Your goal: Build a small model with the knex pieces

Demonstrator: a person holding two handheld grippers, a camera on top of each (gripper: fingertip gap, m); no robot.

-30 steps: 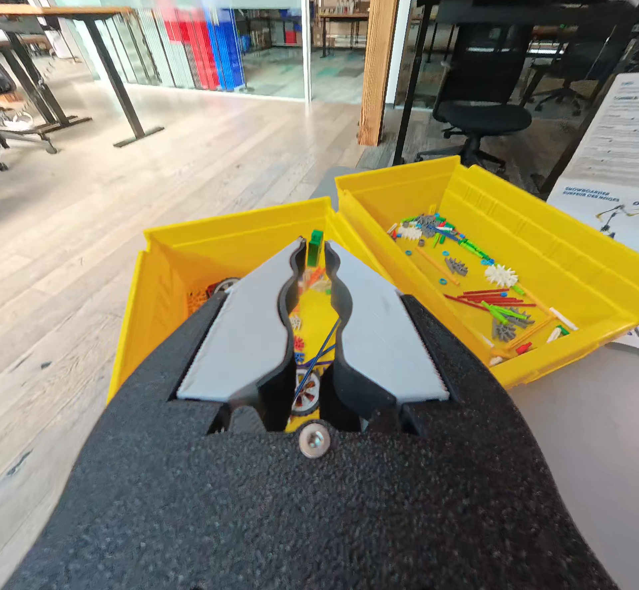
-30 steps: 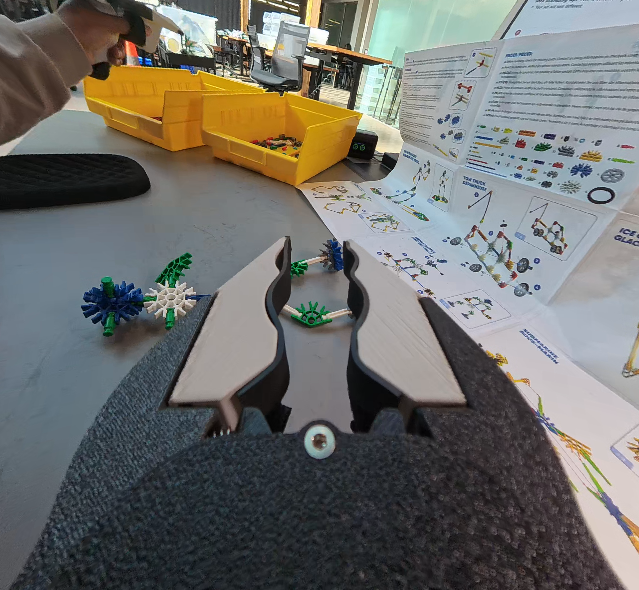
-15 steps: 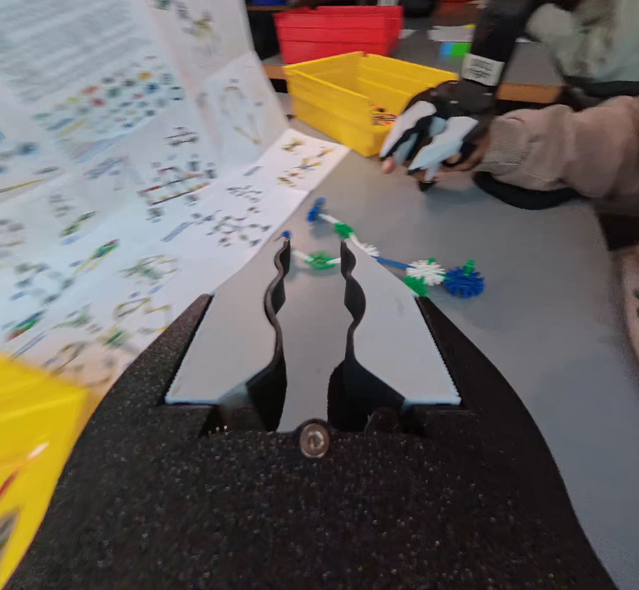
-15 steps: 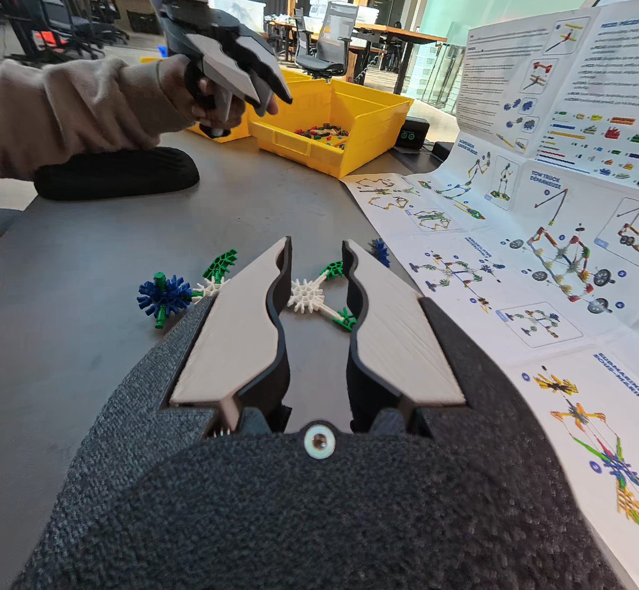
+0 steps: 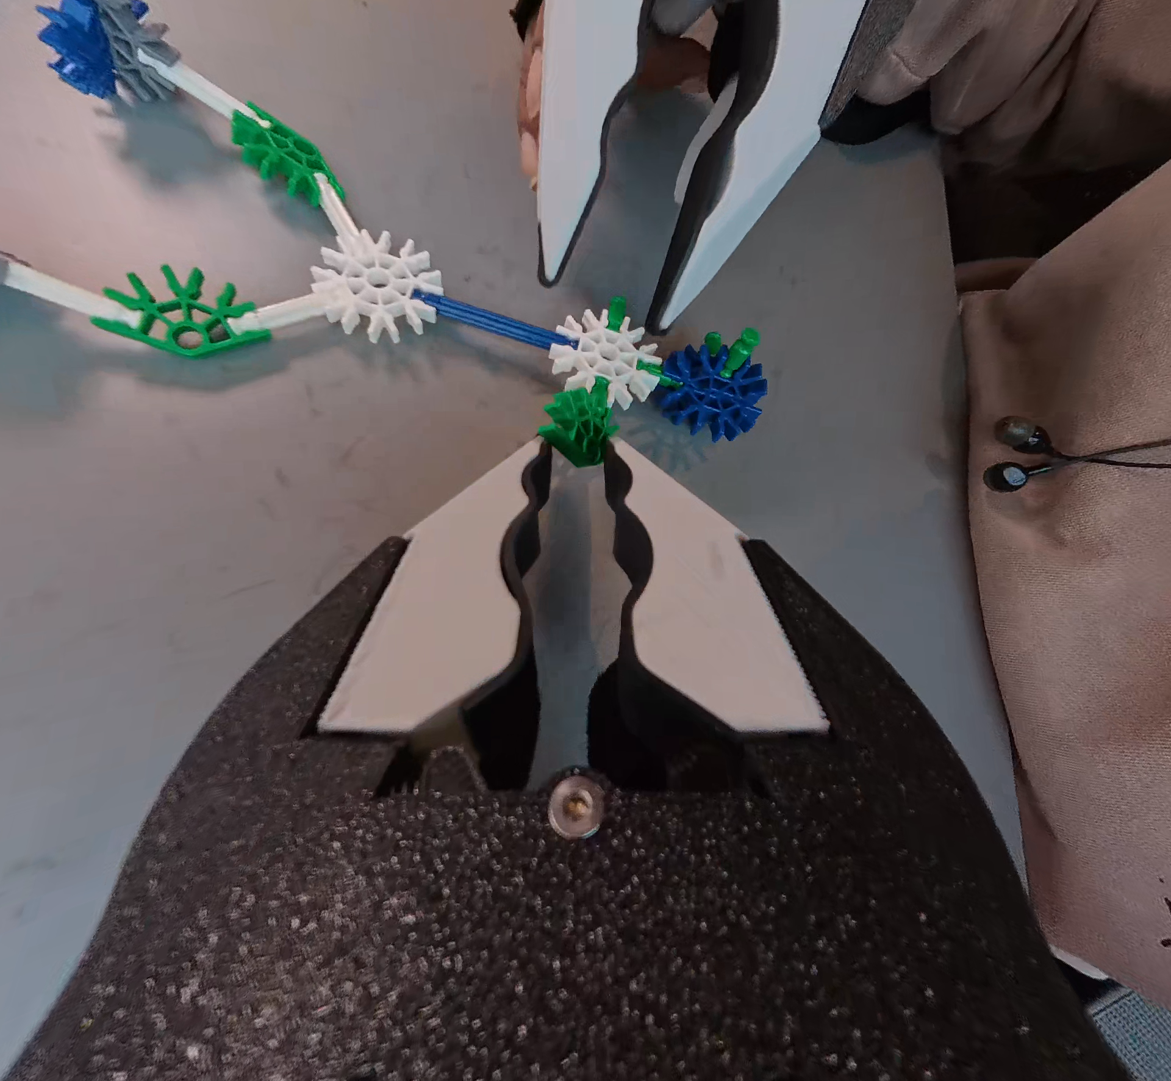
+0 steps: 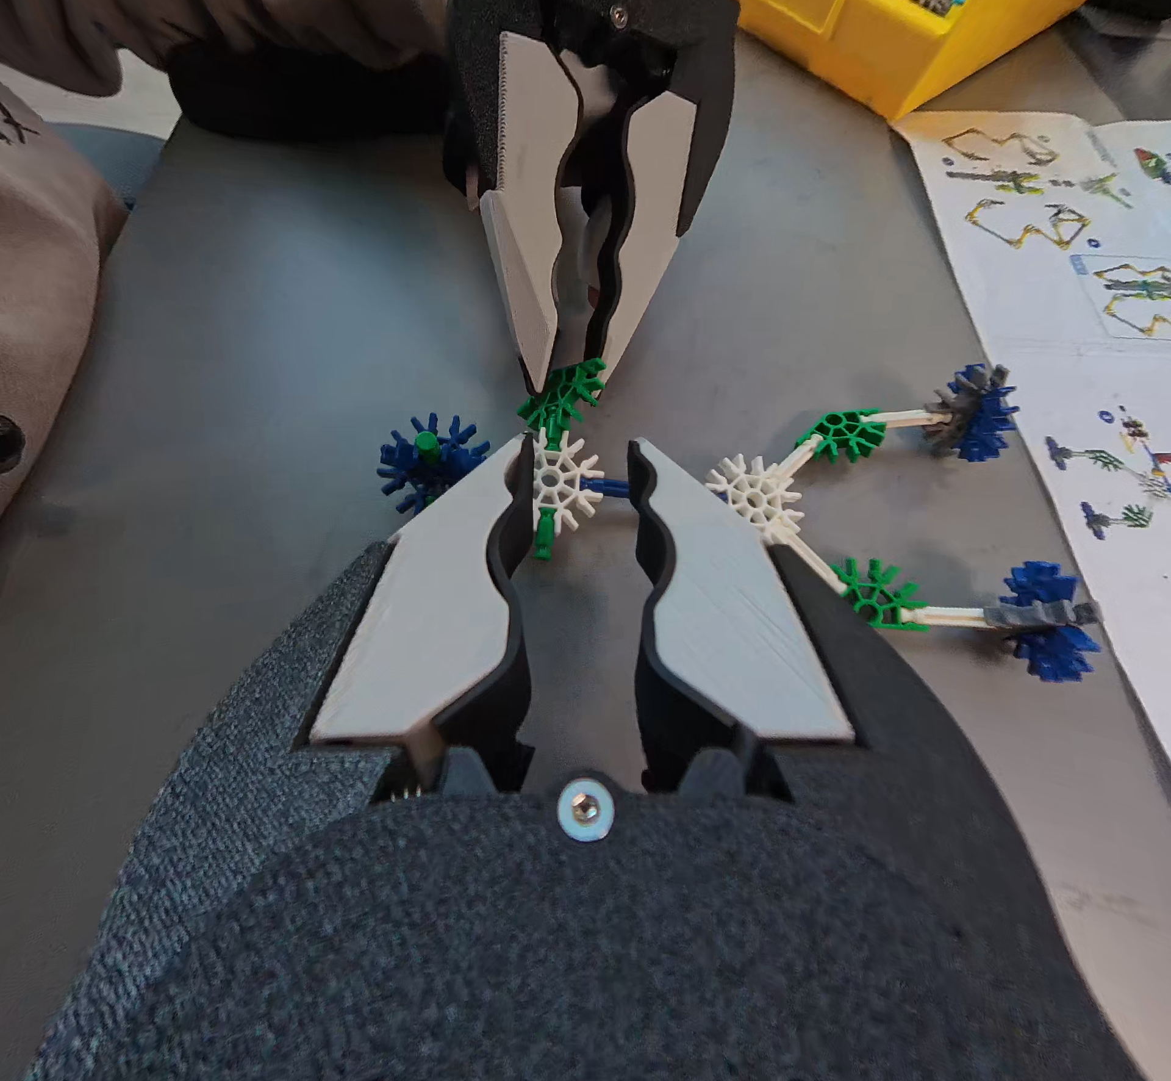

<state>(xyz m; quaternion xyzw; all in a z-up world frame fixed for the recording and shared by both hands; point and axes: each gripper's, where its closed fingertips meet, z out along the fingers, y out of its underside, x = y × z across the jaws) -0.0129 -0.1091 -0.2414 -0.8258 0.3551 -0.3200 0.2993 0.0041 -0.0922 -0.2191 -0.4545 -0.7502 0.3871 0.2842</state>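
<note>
A toy model of rods and snowflake connectors lies on the grey table (image 5: 190, 543). My left gripper (image 5: 580, 445) is shut on a green fan connector (image 5: 580, 423) at one end of the model; it also shows from above in the right wrist view (image 6: 570, 375). Next to that piece are a white connector (image 6: 561, 483) and a blue connector (image 6: 424, 467). My right gripper (image 6: 578, 445) is open, its fingers on either side of the white connector and the blue rod (image 5: 494, 318). A second white connector (image 5: 377, 290) branches to two green connectors (image 5: 184, 322) and blue and grey ends (image 5: 95, 36).
A yellow bin (image 6: 843, 30) with loose parts stands at the back right. A printed instruction sheet (image 6: 1109, 290) lies along the right. A black pad (image 6: 285, 93) and a person's beige sleeve (image 5: 1077, 607) lie close to the model. One gripper's finger ends stand about 4 cm off the other's.
My left gripper swung from the yellow bins down to the model and closed on the green connector. My right gripper came down over the white connector.
</note>
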